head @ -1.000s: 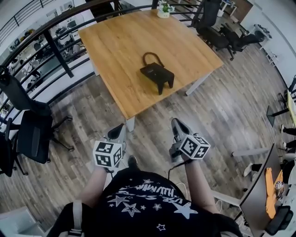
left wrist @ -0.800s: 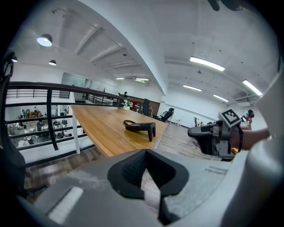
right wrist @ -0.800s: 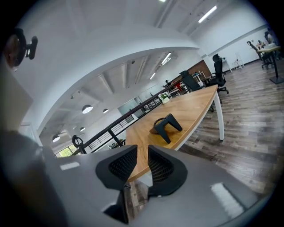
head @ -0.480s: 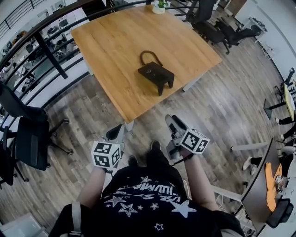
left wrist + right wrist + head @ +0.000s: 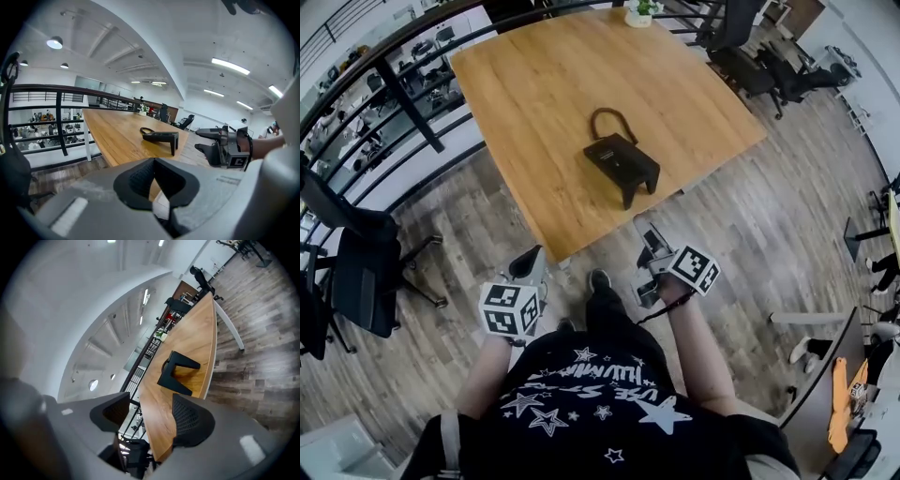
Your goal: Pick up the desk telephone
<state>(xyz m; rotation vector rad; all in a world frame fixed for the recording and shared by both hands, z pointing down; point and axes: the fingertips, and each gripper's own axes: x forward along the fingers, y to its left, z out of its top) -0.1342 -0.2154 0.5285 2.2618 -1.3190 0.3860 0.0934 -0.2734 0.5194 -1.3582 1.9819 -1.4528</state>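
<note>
A black desk telephone (image 5: 623, 164) lies on the wooden table (image 5: 534, 84) near its front corner, its cord looped behind it. Both grippers hover over the floor, short of the table edge. The left gripper (image 5: 532, 262) points at the table with its jaws together and nothing in them. In the left gripper view the telephone (image 5: 161, 137) lies ahead and the right gripper (image 5: 211, 140) shows at the right. The right gripper (image 5: 645, 232) is closer to the table corner; its jaws are opening with nothing between them. In the right gripper view (image 5: 147, 408) the telephone (image 5: 178, 371) lies ahead of the pads.
A dark railing (image 5: 394, 84) runs behind and left of the table. Black office chairs stand at the left (image 5: 356, 272) and at the far right (image 5: 759, 66). A small potted plant (image 5: 639, 11) sits on the table's far edge. Another desk (image 5: 825, 394) is at the lower right.
The person has stepped toward the table and both grippers have come nearer its edge. The right gripper has rolled over and its jaws have parted.
</note>
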